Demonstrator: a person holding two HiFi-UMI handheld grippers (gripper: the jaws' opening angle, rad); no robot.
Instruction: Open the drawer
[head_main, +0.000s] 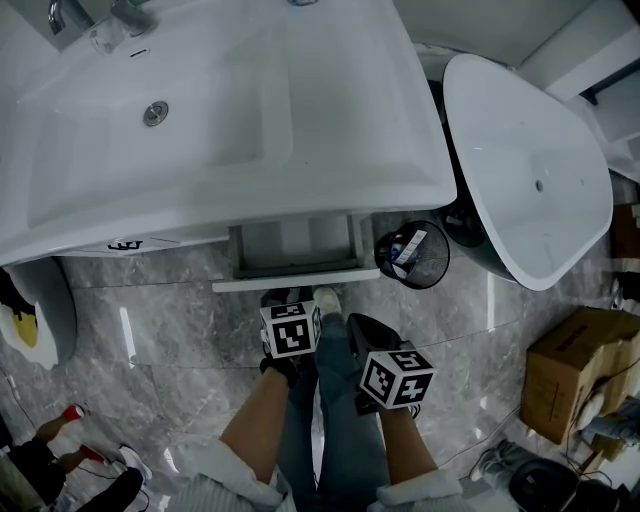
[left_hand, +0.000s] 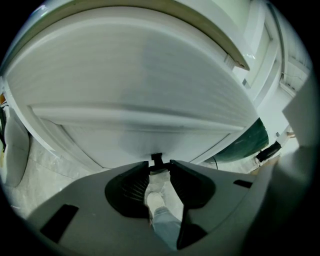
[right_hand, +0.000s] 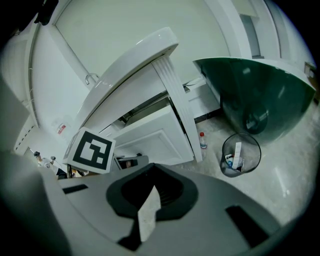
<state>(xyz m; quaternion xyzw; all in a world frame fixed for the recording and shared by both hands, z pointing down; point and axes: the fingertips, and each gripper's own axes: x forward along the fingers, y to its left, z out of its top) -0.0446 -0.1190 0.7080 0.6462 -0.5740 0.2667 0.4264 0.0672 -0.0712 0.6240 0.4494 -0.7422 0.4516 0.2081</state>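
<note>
Under the white sink vanity (head_main: 230, 120), the white drawer (head_main: 295, 255) stands pulled partway out; its front panel (left_hand: 140, 85) fills the left gripper view and also shows in the right gripper view (right_hand: 155, 140). My left gripper (head_main: 283, 300) hangs just in front of the drawer's front edge. Its jaws (left_hand: 160, 167) are open, and only the floor and a shoe show through the gap. My right gripper (head_main: 352, 322) is lower and to the right, away from the drawer. It (right_hand: 156, 189) is shut, with nothing between the fingertips.
A wire wastebasket (head_main: 412, 255) stands right of the drawer, beside a large white freestanding basin (head_main: 530, 170). A small bottle (right_hand: 202, 141) stands on the grey marble floor by the vanity. There is a cardboard box (head_main: 580, 370) at the right and a white fixture (head_main: 40, 310) at the left. The person's legs and shoe (head_main: 327, 300) are below the drawer.
</note>
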